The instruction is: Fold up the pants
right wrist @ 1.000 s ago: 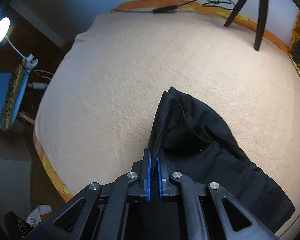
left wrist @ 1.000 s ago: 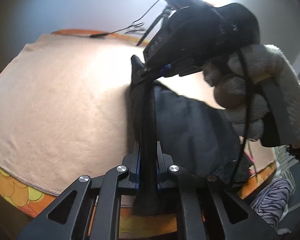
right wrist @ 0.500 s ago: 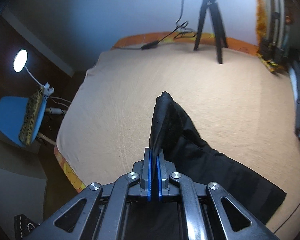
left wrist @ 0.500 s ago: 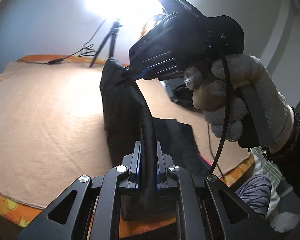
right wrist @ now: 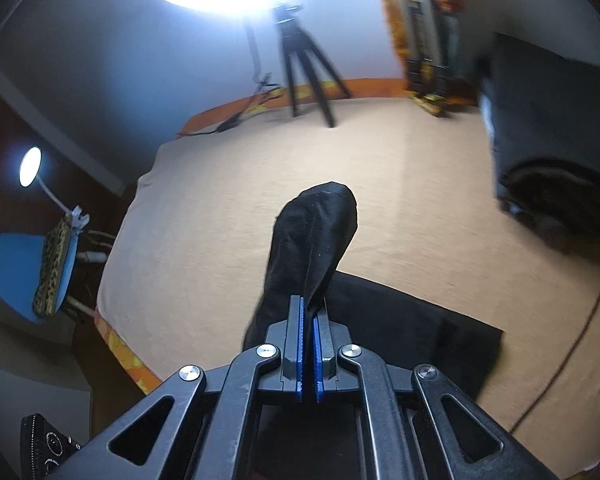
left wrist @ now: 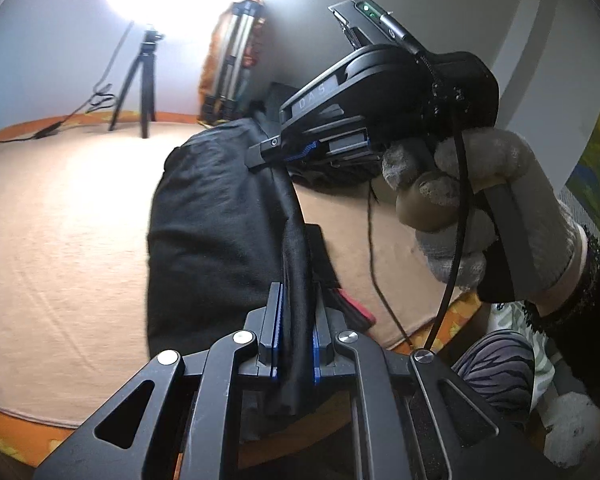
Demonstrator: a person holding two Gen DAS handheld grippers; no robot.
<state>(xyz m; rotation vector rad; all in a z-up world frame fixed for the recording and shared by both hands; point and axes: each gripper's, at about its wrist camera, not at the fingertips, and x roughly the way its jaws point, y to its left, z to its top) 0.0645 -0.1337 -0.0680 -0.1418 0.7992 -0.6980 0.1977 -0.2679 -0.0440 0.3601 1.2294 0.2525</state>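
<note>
Black pants [left wrist: 216,232]: soft, light, limp cloth draped between your left tongs [left wrist: 296,344] and right tongs [right wrist: 309,344], both clamped on a bunched edge, remainder trailing on the bed [right wrist: 228,208] below them.

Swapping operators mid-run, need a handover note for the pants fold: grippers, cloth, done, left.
Left gripper: shut on a bunched edge of the black pants.
Right gripper: shut on another part of that edge, held by a gloved hand.
Pants: gripped end raised off the beige blanket; the rest lies flat on it near the front edge.
Done: both grips made, end raised.
Left: probably carry the raised end over the flat part, lay it down, release, smooth.
</note>
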